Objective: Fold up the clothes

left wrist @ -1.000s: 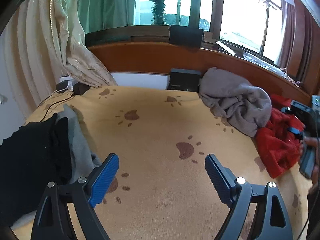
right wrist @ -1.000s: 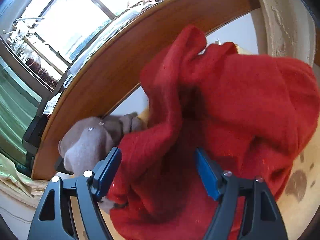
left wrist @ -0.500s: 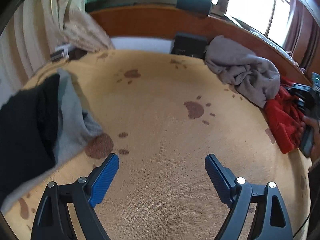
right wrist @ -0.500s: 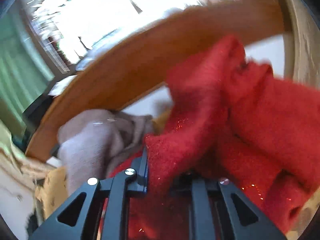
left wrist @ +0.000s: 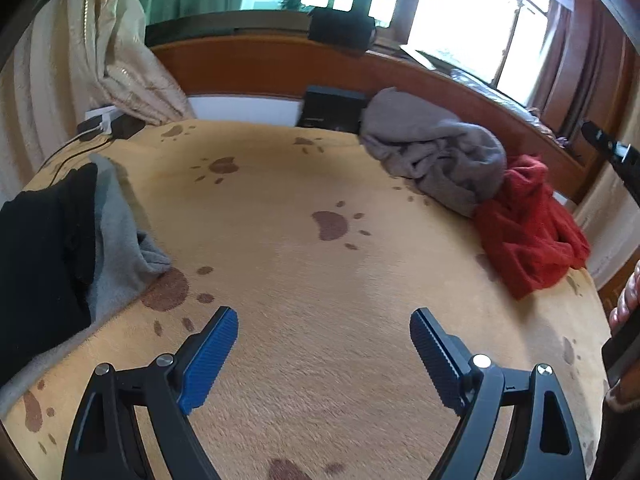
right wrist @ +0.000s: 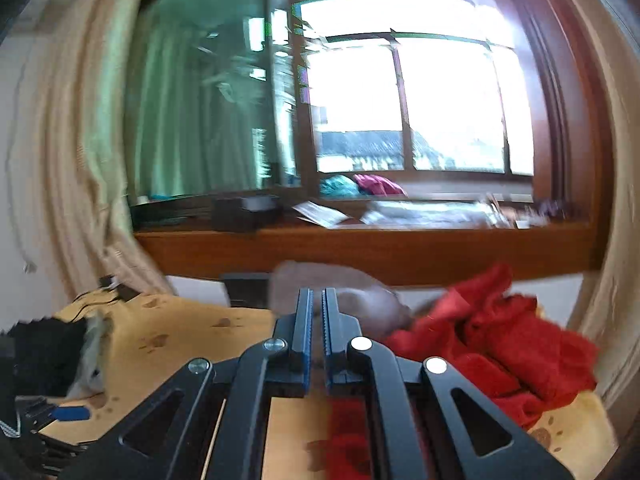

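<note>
Jaws: right gripper (right wrist: 316,300) clenched tight w/ nothing between the pads; left gripper (left wrist: 324,332) spread wide, empty, above the bed cover (left wrist: 320,280). Red sweater (left wrist: 524,220) lies crumpled at the bed's far right edge, touching a grey garment (left wrist: 432,156). Looks soft, floppy, fairly light, prob. stretchy knit; best to pinch a hem or shoulder seam, not the bunched middle.

Left gripper (left wrist: 324,332), black frame, ribbed blue fingers (left wrist: 208,360), silver screws; right gripper (right wrist: 316,300) alike
</note>
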`<state>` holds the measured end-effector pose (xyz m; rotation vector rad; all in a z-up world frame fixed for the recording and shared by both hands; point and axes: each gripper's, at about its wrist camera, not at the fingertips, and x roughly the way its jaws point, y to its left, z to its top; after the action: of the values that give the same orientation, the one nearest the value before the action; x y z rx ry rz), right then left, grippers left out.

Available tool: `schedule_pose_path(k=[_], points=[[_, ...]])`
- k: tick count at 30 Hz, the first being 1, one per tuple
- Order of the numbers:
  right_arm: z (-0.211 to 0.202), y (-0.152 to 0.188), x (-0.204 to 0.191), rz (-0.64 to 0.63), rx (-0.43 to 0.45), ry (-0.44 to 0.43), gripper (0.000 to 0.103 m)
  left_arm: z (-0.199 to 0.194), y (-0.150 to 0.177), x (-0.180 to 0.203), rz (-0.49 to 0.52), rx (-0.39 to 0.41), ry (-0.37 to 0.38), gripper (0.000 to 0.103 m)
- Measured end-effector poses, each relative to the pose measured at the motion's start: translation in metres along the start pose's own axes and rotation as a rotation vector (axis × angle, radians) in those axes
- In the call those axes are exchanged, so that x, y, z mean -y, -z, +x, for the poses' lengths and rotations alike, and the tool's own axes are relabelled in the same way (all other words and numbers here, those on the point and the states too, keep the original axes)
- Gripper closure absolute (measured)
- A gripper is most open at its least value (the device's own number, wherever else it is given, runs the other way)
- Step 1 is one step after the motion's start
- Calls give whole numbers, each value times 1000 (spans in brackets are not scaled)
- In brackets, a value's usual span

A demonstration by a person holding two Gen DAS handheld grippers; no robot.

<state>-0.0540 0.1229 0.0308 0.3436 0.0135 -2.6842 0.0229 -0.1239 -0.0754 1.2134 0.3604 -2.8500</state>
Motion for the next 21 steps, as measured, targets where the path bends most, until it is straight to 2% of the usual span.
schedule_pose_path(k=[4,6,7,8,9,15,18,21], points=[[-17,0,-32,-53,-1,-20,97,-17,6,-3,-8,22,35,13],[-17,6,-33,-57,-22,-19,91,-24,8,-7,-16,34,44,13],[-16,9,-34,-59,-32,-19,69,-27,9,-8,-19,40,47,13],[-16,13,-33,-56,-41,-10,21,-30,10,-10,-24,44,49,13],[-15,18,-29,-41,-47,21,2,-31,10,-12,-28,48,44,13],[-10,44,15,76,-111,113,0,-29,11,-17,-33,58,-6,13],[-1,62,56,133,-172,208,0,-23,13,-15,-25,49,-5,13],[12,77,103,236,-230,259,0,-13,13,-10,-15,28,-1,13]])
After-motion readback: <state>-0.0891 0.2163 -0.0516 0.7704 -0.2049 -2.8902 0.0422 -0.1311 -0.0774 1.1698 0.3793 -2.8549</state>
